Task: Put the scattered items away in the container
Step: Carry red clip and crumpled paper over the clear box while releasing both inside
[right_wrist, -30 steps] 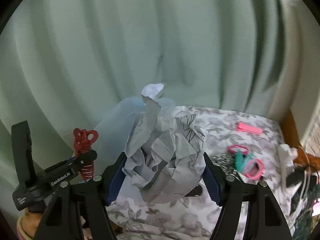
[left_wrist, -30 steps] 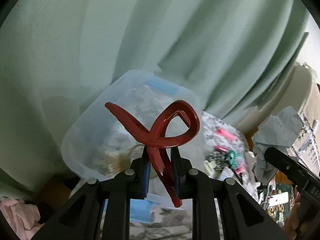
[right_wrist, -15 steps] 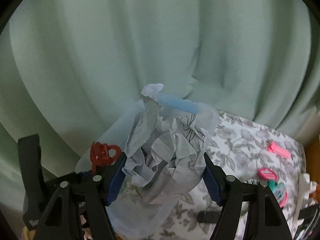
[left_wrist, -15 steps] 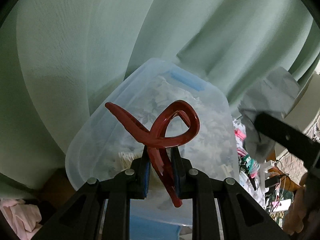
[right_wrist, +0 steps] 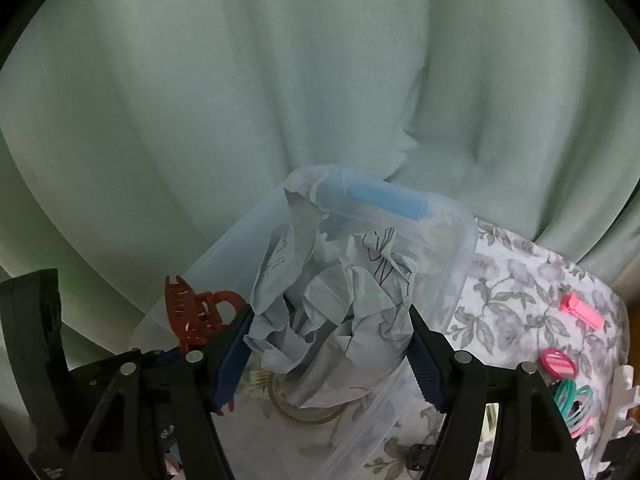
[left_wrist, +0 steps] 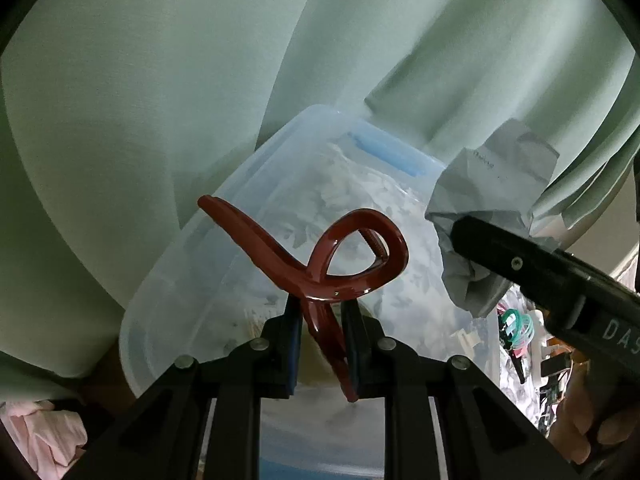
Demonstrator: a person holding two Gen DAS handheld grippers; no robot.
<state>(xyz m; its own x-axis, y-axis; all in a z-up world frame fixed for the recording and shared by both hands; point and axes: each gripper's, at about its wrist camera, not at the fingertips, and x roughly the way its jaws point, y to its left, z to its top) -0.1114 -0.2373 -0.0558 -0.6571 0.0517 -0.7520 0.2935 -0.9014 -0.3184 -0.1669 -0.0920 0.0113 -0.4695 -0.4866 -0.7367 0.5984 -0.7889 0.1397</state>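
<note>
My left gripper (left_wrist: 322, 320) is shut on a dark red looped hair claw clip (left_wrist: 320, 258), held above the clear plastic bin (left_wrist: 192, 280) with blue handles. In the right wrist view the red clip (right_wrist: 192, 314) shows at the left, over the bin (right_wrist: 460, 248). My right gripper (right_wrist: 330, 356) is shut on a crumpled ball of white paper (right_wrist: 340, 300) with black line drawings, held over the bin's opening. The same paper ball (left_wrist: 492, 200) and right gripper appear at the right of the left wrist view. A roll of tape (right_wrist: 304, 410) lies on the bin floor.
Pale green curtain (right_wrist: 320, 80) hangs right behind the bin. A floral cloth (right_wrist: 520, 292) covers the table to the right, with a pink clip (right_wrist: 582, 312), pink and teal hair clips (right_wrist: 568, 388) and a white object at the edge. Pink fabric (left_wrist: 44, 436) lies low left.
Both grippers have moved left and forward with their loads. The bin now fills the view beneath them, and the paper ball has come in over its opening beside the red clip.
</note>
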